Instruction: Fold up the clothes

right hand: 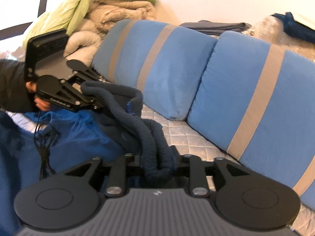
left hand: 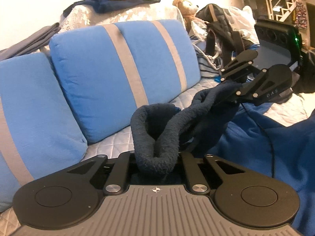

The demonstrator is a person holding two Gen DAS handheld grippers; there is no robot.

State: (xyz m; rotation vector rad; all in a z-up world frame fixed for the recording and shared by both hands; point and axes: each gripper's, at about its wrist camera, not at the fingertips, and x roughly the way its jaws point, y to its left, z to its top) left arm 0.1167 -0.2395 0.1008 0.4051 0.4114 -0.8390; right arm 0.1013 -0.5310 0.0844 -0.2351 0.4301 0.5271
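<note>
A dark navy fleece garment [left hand: 198,106] with a thick rolled hem lies on the sofa, and its brighter blue body [right hand: 78,137] is heaped beside it. My left gripper [left hand: 157,157] is shut on a loop of that hem, which stands up in front of the camera. In the right wrist view the left gripper [right hand: 102,95] shows at the left, a hand behind it. My right gripper [right hand: 159,163] has its jaws apart, with the hem lying bunched between them. The left wrist view shows the right gripper [left hand: 230,86] at the hem's far end. Both pairs of fingertips are hidden by fabric.
Two blue cushions with grey stripes [left hand: 122,74] lean on the sofa back above a quilted grey cover [right hand: 189,137]. A teddy bear [left hand: 187,5] and a clothes pile [left hand: 220,37] sit at the right end. Folded blankets [right hand: 102,9] are at the left. A black cable [right hand: 43,141] crosses the blue fleece.
</note>
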